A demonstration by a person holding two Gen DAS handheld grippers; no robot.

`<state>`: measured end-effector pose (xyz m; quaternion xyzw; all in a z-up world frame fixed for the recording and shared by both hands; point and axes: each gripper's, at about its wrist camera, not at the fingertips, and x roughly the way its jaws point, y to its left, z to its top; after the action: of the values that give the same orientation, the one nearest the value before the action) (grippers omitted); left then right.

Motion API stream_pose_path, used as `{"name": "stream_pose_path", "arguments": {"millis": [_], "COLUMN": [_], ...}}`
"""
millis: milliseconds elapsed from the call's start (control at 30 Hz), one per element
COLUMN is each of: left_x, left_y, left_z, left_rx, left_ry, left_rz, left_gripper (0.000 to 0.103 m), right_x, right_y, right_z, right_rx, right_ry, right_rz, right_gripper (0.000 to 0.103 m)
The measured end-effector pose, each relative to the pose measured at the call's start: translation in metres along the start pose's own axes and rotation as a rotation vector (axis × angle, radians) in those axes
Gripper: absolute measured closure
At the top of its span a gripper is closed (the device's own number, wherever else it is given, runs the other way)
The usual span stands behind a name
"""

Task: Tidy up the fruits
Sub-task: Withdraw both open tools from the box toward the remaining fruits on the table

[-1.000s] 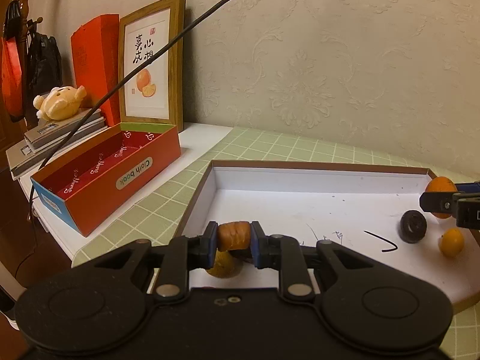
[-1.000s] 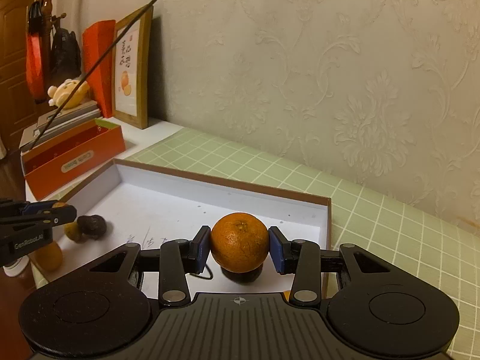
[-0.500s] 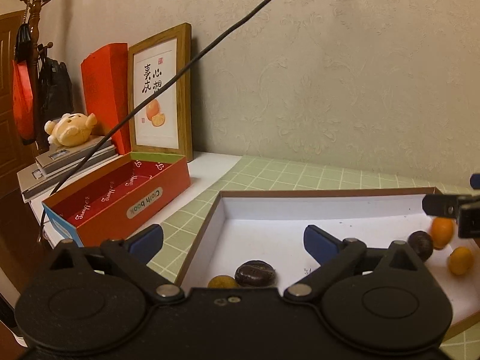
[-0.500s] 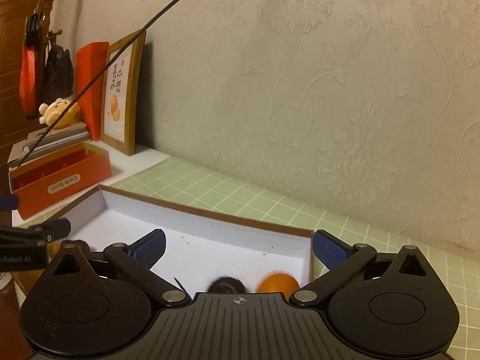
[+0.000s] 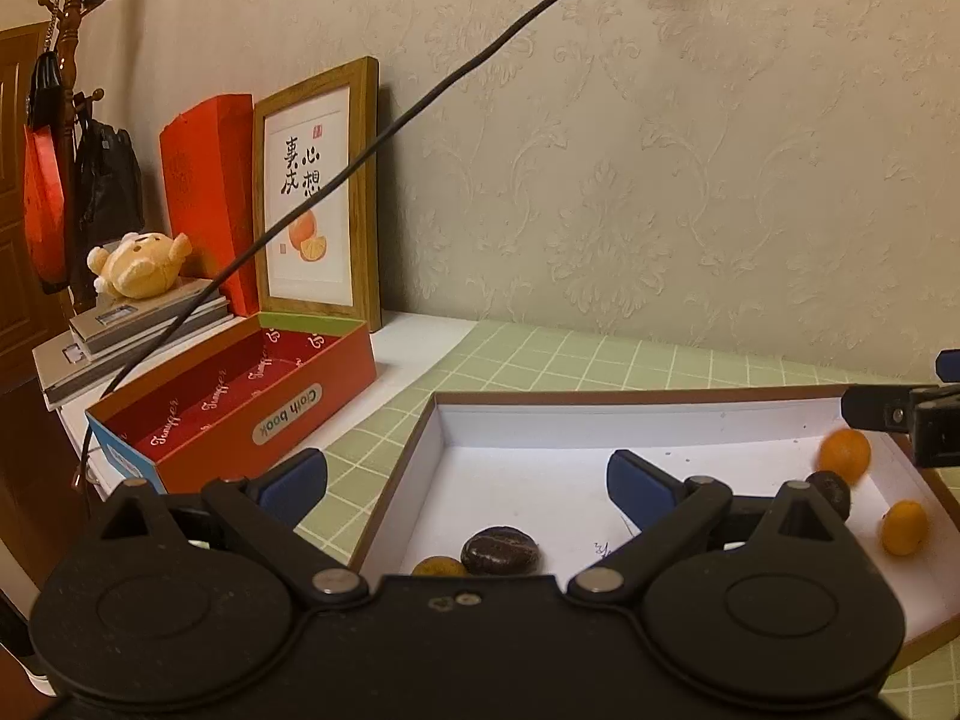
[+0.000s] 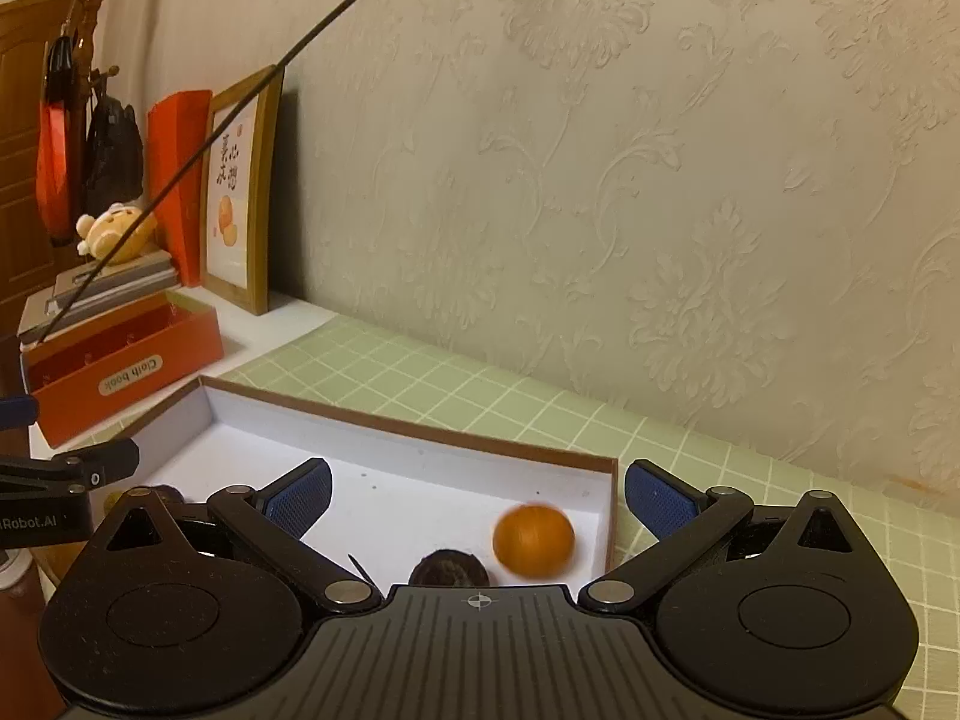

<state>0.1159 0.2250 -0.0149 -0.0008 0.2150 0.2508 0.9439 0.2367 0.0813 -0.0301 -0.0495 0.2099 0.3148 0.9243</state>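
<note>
Broadly, a green checked table cover (image 5: 540,354) runs along a patterned wall, and on it sits a shallow white tray (image 5: 630,420) with a brown rim; to its left stands an open red box (image 5: 240,402) marked "Cloth book", with a framed picture (image 5: 315,198) of an orange leaning on the wall behind it, and a plush toy (image 5: 141,264) lying on stacked books further left; a black cable (image 5: 420,114) crosses the view diagonally. Nearer the cameras, the left gripper (image 5: 468,480) has its jaws spread wide with nothing between the blue pads; the right gripper (image 6: 477,498) is likewise spread fully and holds nothing. Inside the tray, an orange (image 6: 533,540), blurred, lies loose near the right wall, just beside a dark round fruit (image 6: 447,567); a small orange fruit (image 5: 903,528) lies near them. At the tray's left end a dark brown fruit (image 5: 500,550) touches a small yellowish fruit (image 5: 438,567), both partly hidden by the left gripper's body.
</note>
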Motion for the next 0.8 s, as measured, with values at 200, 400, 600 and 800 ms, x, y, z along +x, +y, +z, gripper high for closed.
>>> {"name": "stream_pose_path", "arguments": {"millis": [200, 400, 600, 800], "left_x": [-0.016, -0.044, -0.075, -0.115], "left_y": [-0.002, -0.009, -0.026, -0.045], "left_z": [0.007, 0.014, 0.015, 0.01], "left_rx": [-0.015, -0.002, 0.016, 0.046], "left_ry": [-0.003, -0.037, -0.069, -0.122], "left_rz": [0.002, -0.013, -0.062, -0.126], "left_gripper": [0.006, 0.006, 0.007, 0.006], "right_x": [-0.019, -0.049, -0.095, -0.142], "right_y": [-0.001, -0.005, -0.011, -0.021], "right_z": [0.004, 0.008, -0.001, -0.012], "right_rx": [-0.003, 0.001, 0.015, 0.011], "right_ry": [-0.018, -0.043, -0.068, -0.091], "right_rz": [-0.004, -0.02, -0.042, -0.059], "right_gripper": [0.0, 0.0, 0.0, 0.0]}}
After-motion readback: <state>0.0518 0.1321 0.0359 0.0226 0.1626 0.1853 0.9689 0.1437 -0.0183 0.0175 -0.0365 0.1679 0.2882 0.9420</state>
